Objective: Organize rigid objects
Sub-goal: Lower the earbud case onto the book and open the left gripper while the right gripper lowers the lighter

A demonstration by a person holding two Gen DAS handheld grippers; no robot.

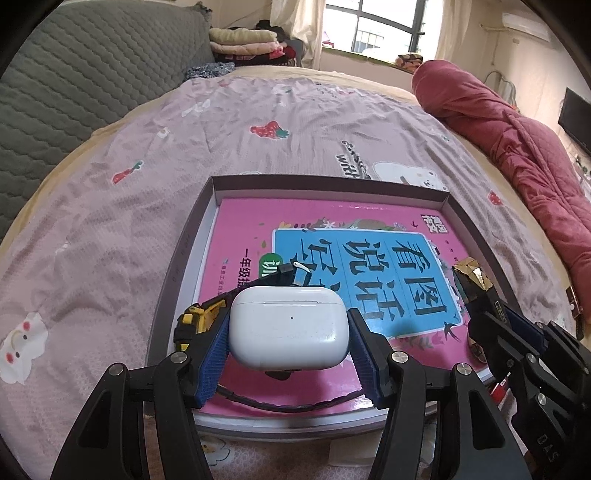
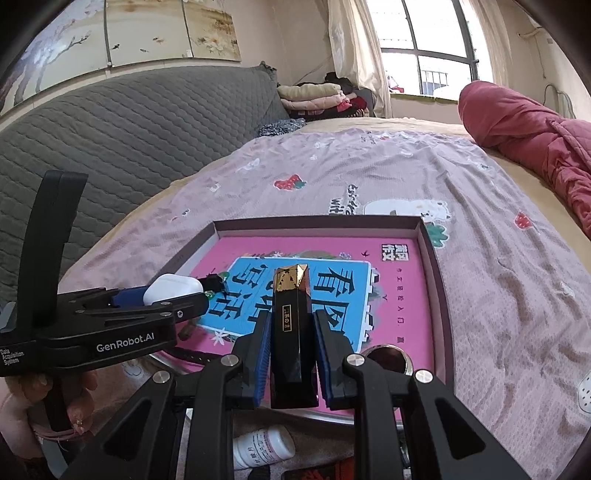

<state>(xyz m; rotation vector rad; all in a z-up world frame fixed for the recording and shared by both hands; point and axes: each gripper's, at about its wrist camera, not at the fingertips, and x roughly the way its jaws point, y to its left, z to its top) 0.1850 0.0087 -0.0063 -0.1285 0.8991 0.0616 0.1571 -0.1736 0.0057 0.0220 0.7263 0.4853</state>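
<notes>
A wide bed fills the room, spread with a pale pink sheet (image 1: 155, 206) printed with strawberries and cartoon animals. A grey quilted headboard (image 2: 122, 129) stands at the left, a rolled red quilt (image 1: 517, 147) lies at the right, and folded clothes (image 2: 314, 96) are stacked by the curtained window (image 2: 424, 62).

On the sheet sits a shallow box tray (image 1: 177, 266) holding a pink book (image 1: 251, 221) with a blue title panel.

Above it, the left gripper (image 1: 290, 332) pinches a white earbud case (image 1: 290, 326) between its blue pads, lid uppermost. The right gripper (image 2: 291, 350) clamps a black bottle with a gold faceted cap (image 2: 291, 321), pointing away over the book.

The left wrist view alone shows a yellow-and-black tape measure (image 1: 199, 317) in the tray just beside the left finger, and a black cable (image 1: 280, 404) across the book's near edge. The right wrist view alone shows a painted wall panel (image 2: 147, 29), a round metal-rimmed object (image 2: 388, 356) in the tray's near right corner, and a small white pill bottle (image 2: 262, 446) lying below the grippers.
</notes>
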